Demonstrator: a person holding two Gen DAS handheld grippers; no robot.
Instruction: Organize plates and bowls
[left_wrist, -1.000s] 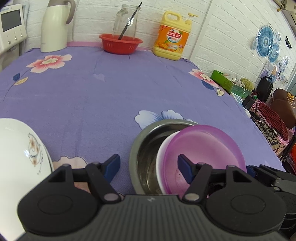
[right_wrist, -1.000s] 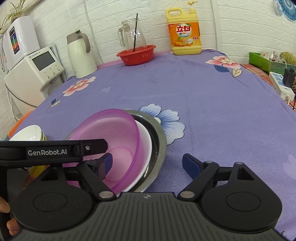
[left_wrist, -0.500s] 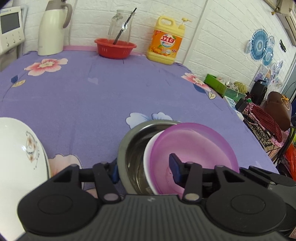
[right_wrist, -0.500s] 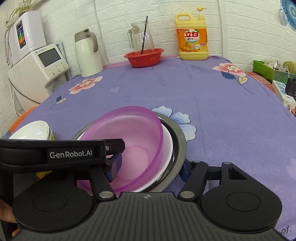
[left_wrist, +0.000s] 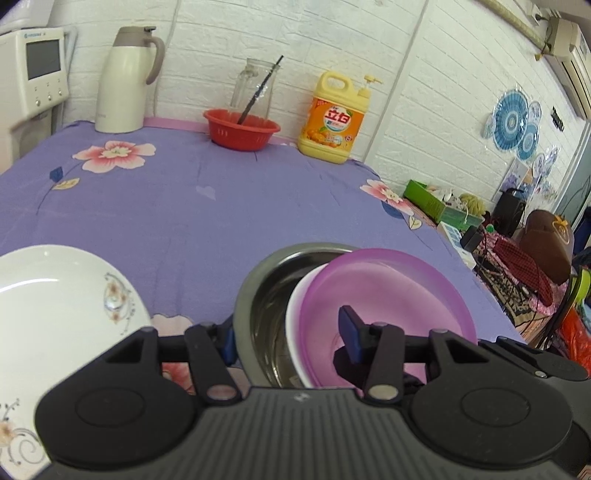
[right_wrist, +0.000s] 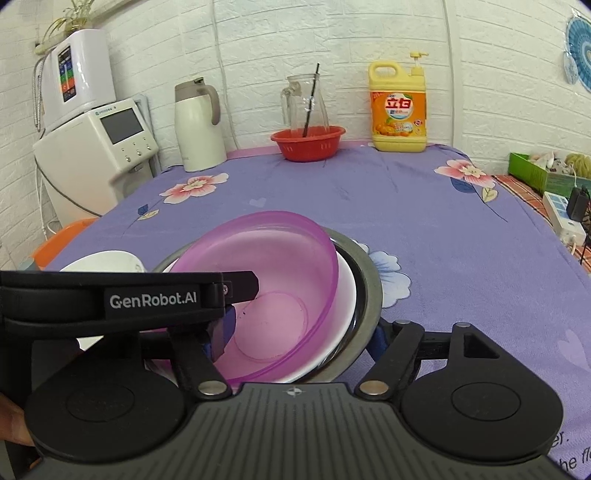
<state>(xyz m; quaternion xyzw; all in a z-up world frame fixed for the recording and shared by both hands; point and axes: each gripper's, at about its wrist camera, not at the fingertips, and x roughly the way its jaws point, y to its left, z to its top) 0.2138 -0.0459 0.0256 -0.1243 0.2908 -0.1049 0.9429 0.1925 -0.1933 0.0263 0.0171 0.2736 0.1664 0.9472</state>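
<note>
A steel bowl (left_wrist: 266, 280) (right_wrist: 367, 291) holds a white bowl (left_wrist: 301, 295) (right_wrist: 347, 295) and a tilted pink plastic bowl (left_wrist: 388, 288) (right_wrist: 266, 266). My left gripper (left_wrist: 290, 338) straddles the stack's left rim, one finger outside the steel wall, the other inside the pink bowl. My right gripper (right_wrist: 299, 332) straddles the right rim the same way. Both are closed onto the stack. A white floral plate (left_wrist: 55, 295) lies at the left; a white bowl (right_wrist: 107, 260) shows behind the left gripper body.
At the back of the purple floral tablecloth (left_wrist: 221, 206) stand a red basket (left_wrist: 240, 129), a glass jug (left_wrist: 255, 88), a yellow detergent bottle (left_wrist: 334, 118) and a white kettle (left_wrist: 123, 81). A white appliance (right_wrist: 99, 155) stands left; clutter lies beyond the right edge.
Both grippers moved in onto the bowl stack and narrowed around its opposite rims. The stack has risen in both views and the pink bowl sits less tilted.
</note>
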